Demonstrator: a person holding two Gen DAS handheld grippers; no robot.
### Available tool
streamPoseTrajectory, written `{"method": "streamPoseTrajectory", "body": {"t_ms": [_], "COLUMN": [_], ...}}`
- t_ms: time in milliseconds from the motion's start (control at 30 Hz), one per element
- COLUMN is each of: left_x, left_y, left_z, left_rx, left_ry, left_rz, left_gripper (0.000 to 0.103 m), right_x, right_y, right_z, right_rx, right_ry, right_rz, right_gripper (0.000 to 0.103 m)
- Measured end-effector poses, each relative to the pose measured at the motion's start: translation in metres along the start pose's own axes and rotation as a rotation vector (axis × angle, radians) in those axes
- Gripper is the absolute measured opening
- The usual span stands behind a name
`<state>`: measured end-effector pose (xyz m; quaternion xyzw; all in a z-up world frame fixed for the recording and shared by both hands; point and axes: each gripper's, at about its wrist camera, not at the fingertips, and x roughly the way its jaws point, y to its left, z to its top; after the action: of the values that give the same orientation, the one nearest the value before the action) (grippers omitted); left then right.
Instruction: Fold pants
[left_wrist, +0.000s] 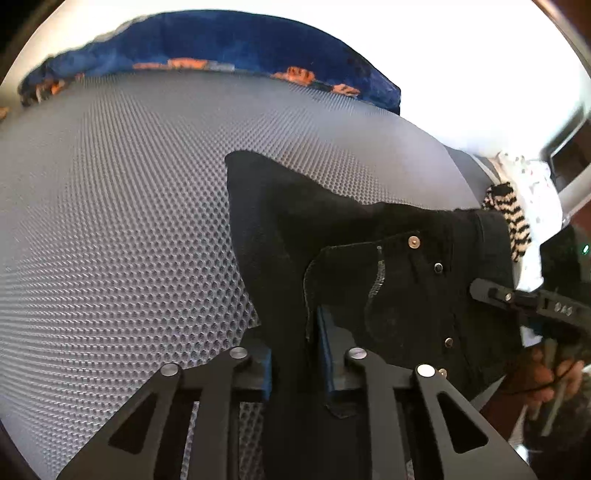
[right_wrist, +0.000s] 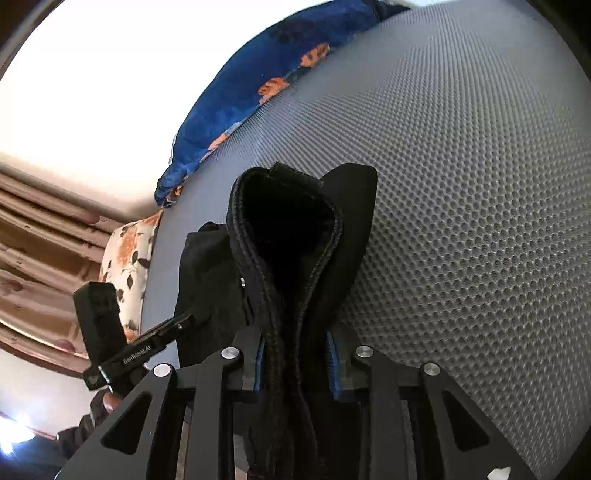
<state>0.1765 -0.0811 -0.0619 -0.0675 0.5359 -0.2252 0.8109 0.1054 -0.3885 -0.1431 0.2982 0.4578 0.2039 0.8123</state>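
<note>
Left wrist view: my left gripper (left_wrist: 295, 354) is clamping the black denim pants (left_wrist: 388, 258).
Right grip: my right gripper (right_wrist: 295, 354) is pinching the bunched waistband (right_wrist: 284, 236).
Risk: thick folds slipping out, I'm guessing.

Pants (left_wrist: 369, 258) cut off below the left gripper (left_wrist: 295, 347); blanket (left_wrist: 221, 40) blurred

White lettering "GenRobot.AI" along the black bar of the left gripper (right_wrist: 192, 316), lower left of the right wrist view, no other legible text
</note>
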Motion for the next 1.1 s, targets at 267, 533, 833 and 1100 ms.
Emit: {"method": "streamPoseTrajectory", "body": {"t_ms": [267,533,833,1100], "left_x": [-0.040,-0.085,-0.111,-0.091], "left_y": [0.022,0.067,0.120,0.147], "left_z": [-0.007,-0.009,0.012,0.045], "left_rx": [-0.031,-0.052,-0.115,-0.116], "left_ry": [-0.043,-0.105,-0.184,-0.197], "left_rz": [0.023,0.112,0.158,0.172], "left_gripper": [0.016,0.016,0.016,0.016], "right_x": [0.008,0.050,0.101,0.136], "right_y": [0.038,0.089,0.145,0.164], "right_z": [-0.004,-0.005,0.022,0.062], "right_rx": [0.001,-0.059,-0.113,-0.138], "right_ry": [0.013,0.069,0.104,0.120], "right_rz": [0.004,0.063,0.120,0.105], "right_gripper": [0.023,0.023,0.023,0.023]}}
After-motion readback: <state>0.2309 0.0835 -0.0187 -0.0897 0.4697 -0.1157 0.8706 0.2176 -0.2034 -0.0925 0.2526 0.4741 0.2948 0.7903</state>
